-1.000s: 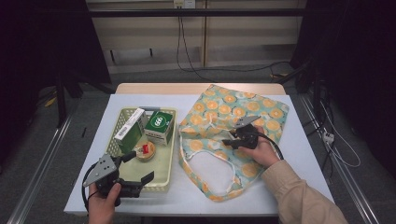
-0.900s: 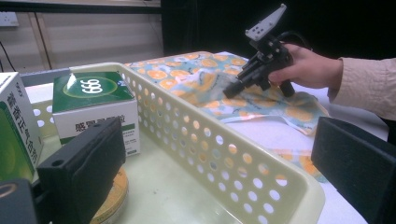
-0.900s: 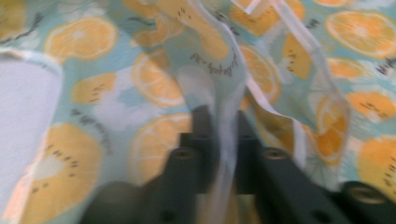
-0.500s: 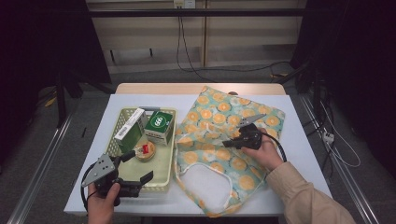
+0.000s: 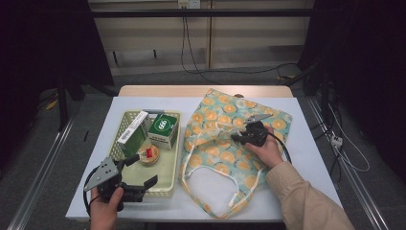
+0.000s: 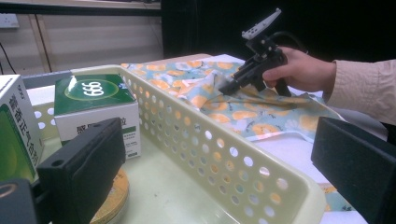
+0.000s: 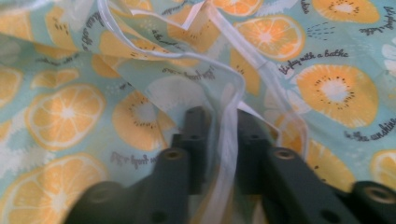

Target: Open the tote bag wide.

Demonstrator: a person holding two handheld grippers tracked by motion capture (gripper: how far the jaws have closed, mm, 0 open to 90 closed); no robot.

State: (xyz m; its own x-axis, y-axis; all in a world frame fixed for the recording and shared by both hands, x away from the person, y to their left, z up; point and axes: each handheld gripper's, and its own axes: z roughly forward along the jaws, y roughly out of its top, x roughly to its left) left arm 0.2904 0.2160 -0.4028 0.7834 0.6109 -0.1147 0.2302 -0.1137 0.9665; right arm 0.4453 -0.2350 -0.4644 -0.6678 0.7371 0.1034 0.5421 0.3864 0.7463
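Meanwhile the bag lay just right of the basket, and its mouth had been drawn open since a moment before, pale lining now showing. The right gripper sat on the bag's middle; its jaws had just been opening a little, the white handle strap running loosely between them, so the grip looked released. The left gripper hung wide open and empty over the basket's near corner, beside the tin. Loading could start, I judged.
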